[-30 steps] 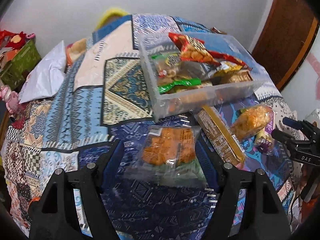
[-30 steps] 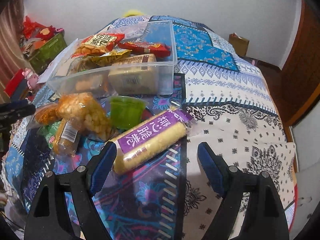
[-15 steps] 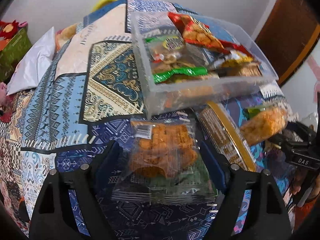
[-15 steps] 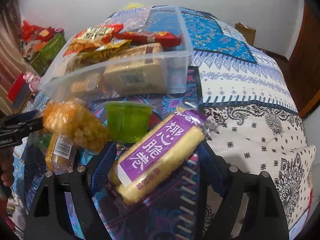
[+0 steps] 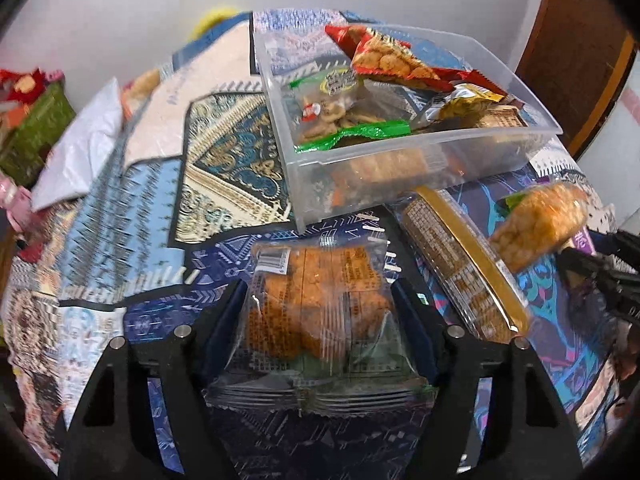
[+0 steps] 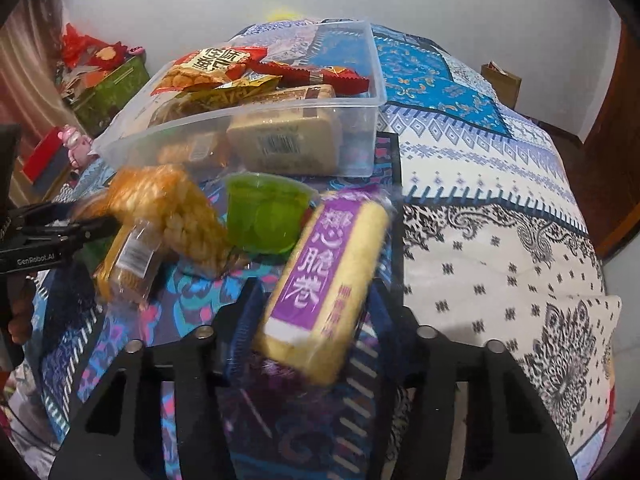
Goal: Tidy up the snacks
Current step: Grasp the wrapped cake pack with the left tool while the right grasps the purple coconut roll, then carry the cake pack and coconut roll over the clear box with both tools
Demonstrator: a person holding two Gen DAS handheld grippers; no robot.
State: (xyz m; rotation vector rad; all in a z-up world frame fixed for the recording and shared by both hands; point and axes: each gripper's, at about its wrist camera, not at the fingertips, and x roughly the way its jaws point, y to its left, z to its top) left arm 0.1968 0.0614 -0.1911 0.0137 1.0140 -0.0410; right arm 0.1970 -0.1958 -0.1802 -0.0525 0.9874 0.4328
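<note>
A clear plastic bin (image 5: 440, 160) holds several snack packs on the patterned bedspread; it also shows in the right wrist view (image 6: 256, 120). My left gripper (image 5: 320, 312) is shut on a clear pack of orange crackers (image 5: 316, 312), just in front of the bin. My right gripper (image 6: 312, 304) is shut on a purple-labelled yellow wafer roll pack (image 6: 324, 276), tilted upright. Loose by the bin lie a green jelly cup (image 6: 264, 216), a bag of orange puffs (image 6: 176, 216) and a long gold-edged biscuit pack (image 5: 460, 264).
A white pillow (image 5: 80, 152) and a green box with red items (image 5: 32, 128) lie at the left. A wooden door (image 5: 580, 52) stands at the right. A brown paper bag (image 6: 500, 80) stands by the far wall.
Both grippers moved forward over their packs and closed on them. The wafer roll has turned from diagonal to nearly upright between my right fingers.
</note>
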